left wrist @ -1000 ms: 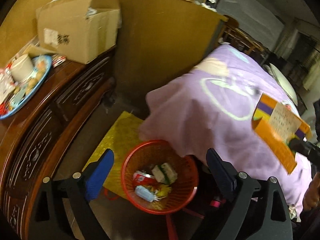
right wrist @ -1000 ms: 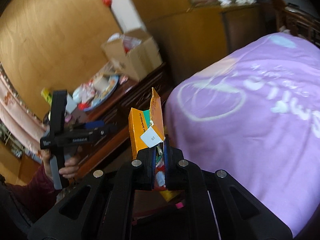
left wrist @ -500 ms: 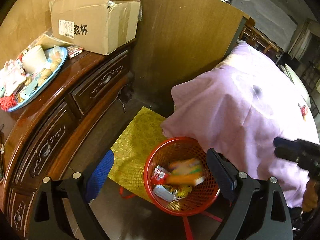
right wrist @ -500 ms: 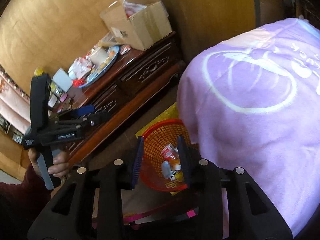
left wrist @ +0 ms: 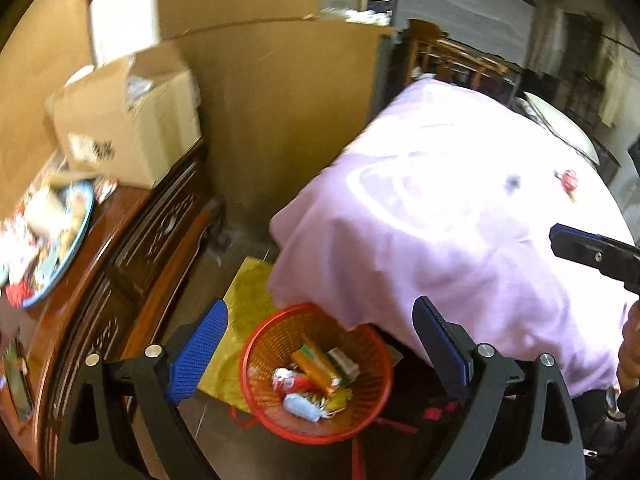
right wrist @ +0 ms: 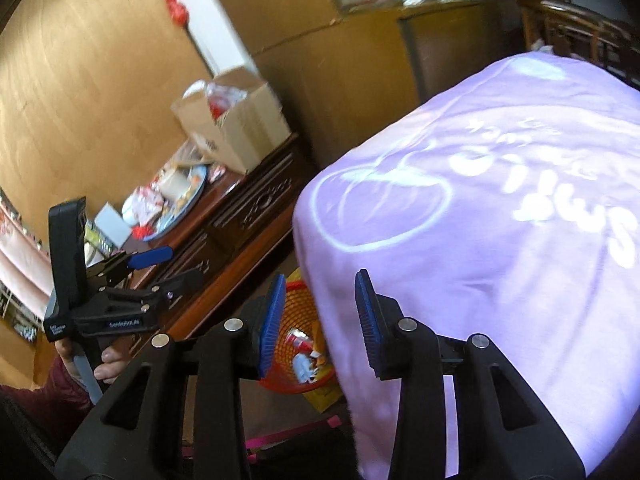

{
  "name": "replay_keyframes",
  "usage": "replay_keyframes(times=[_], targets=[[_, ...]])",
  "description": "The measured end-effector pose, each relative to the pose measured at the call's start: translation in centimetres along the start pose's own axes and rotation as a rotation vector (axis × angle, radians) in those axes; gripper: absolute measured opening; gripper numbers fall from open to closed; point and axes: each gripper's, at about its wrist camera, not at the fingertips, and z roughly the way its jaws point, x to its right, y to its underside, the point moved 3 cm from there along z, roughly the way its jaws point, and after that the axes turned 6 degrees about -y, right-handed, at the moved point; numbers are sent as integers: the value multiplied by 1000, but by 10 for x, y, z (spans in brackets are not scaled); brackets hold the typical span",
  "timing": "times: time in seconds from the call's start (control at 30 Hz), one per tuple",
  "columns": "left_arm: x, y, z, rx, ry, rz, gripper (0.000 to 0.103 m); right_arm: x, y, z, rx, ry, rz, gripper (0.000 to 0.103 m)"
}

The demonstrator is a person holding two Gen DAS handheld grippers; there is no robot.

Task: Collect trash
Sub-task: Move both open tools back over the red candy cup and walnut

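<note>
Beside the bed, a round red plastic mesh wastebasket (left wrist: 362, 426) stands on the floor, its rim tucked partly under the overhang of a soft lilac blanket (left wrist: 460, 248) printed with white outlines and lettering. Inside lie crumpled wrappers, among them an orange-and-green carton (left wrist: 316, 366), a red-and-white packet and a pale blue one. A glossy yellow patterned bag (left wrist: 236, 320) lies flat under the basket's near side. The left claw (left wrist: 320, 354) is spread wide with nothing between its ribbed blue pads; the right claw (right wrist: 320, 318) has just been opening, and its blue pads stand apart, empty, above the basket. To the left, a dark carved wooden counter (left wrist: 132, 248) carries an open corrugated cardboard box (left wrist: 128, 124) and a blue-rimmed tray (left wrist: 68, 248) heaped with blurred packets. A small red-and-white object (left wrist: 569, 181), too small to identify, rests on the blanket.
</note>
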Motion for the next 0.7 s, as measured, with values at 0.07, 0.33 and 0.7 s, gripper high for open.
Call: replay_keyframes(times=[0.07,0.33,0.7], targets=[[19,-5,-7,20,2,38,92,9,1,-17,33,7,12,41],[81,-19,-29,77,18,146,93,33,7,-59,127,21,50,42],[148,-34,-31,86,75,203,96,85,18,-103,212,64,128,49]])
